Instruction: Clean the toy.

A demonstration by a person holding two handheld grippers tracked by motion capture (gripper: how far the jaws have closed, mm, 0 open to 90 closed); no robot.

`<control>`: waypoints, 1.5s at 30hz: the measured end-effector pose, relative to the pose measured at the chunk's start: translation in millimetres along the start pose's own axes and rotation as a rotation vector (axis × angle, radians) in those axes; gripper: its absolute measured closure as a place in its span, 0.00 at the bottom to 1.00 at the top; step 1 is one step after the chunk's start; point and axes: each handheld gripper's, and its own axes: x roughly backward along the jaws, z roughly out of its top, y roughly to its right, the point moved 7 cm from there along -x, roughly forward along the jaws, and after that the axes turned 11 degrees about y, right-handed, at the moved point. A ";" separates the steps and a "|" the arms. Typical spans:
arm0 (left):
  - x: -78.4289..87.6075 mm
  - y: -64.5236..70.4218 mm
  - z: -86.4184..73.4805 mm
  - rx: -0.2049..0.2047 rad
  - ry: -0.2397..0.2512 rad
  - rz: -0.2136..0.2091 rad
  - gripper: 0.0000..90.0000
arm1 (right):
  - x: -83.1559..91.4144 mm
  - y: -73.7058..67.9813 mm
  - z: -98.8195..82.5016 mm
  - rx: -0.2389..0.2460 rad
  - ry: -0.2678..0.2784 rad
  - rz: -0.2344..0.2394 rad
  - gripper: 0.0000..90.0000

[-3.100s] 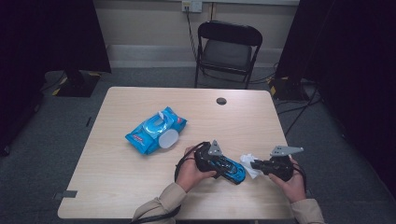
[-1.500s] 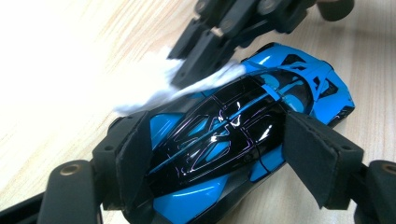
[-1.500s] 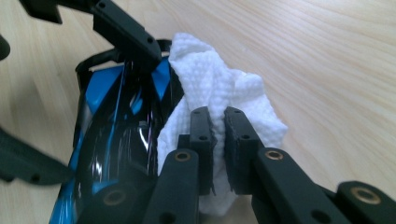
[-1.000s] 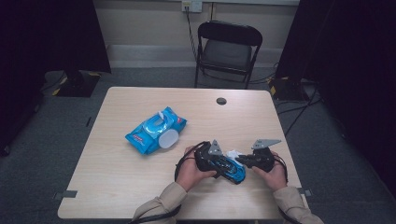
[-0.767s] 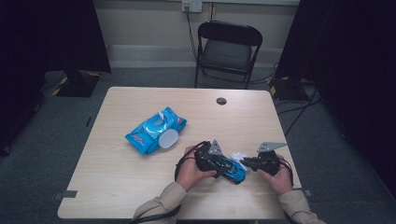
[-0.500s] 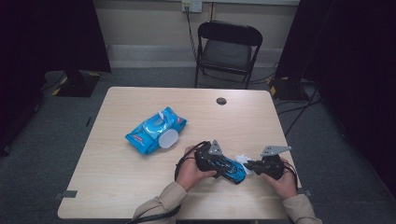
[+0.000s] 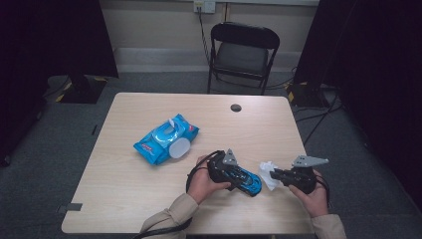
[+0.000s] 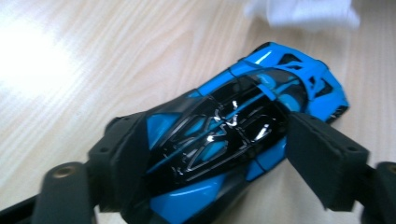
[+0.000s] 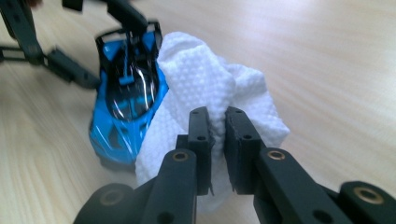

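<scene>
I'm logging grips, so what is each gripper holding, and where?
Left gripper clamps the toy car across its sides; right gripper pinches a fold of the white wipe.

Toy car [image 7: 242, 178] on table [image 7: 124, 189], wipe [image 7: 268, 173] right, packet [image 7: 165, 139] behind-left.

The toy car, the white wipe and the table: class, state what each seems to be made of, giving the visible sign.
Toy car: probably hard plastic, glossy; sharp highlights glint on its blue and black body.
White wipe: likely nonwoven cloth or paper, matte; a dotted embossed texture and soft crumpled folds.
Table: wood or wood-look laminate, smooth; pale straight grain lines.
</scene>
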 end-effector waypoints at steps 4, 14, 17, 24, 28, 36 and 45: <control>7.5 -0.5 8.1 -0.004 0.025 -0.007 0.23 | -2.9 -7.0 13.3 0.004 0.036 0.012 0.91; 64.4 -17.4 2.2 0.017 0.090 0.037 0.23 | -42.1 -60.5 29.1 0.081 0.019 0.143 0.90; 84.5 -25.7 -10.2 0.047 0.094 0.064 0.23 | -57.4 -77.4 31.0 0.088 0.003 0.183 0.90; 119.9 -37.3 -36.5 0.097 0.104 0.117 0.24 | -94.5 -112.1 22.5 0.122 -0.053 0.277 0.90; 130.5 -40.4 -49.4 0.121 0.099 0.139 0.24 | -114.6 -131.0 20.5 0.157 -0.081 0.313 0.90; 143.5 -40.7 -66.0 0.155 0.101 0.168 0.26 | -145.6 -151.7 20.4 0.196 -0.108 0.353 0.89; 157.3 -41.4 -80.1 0.173 0.099 0.190 0.29 | -167.3 -173.2 24.2 0.241 -0.112 0.397 0.75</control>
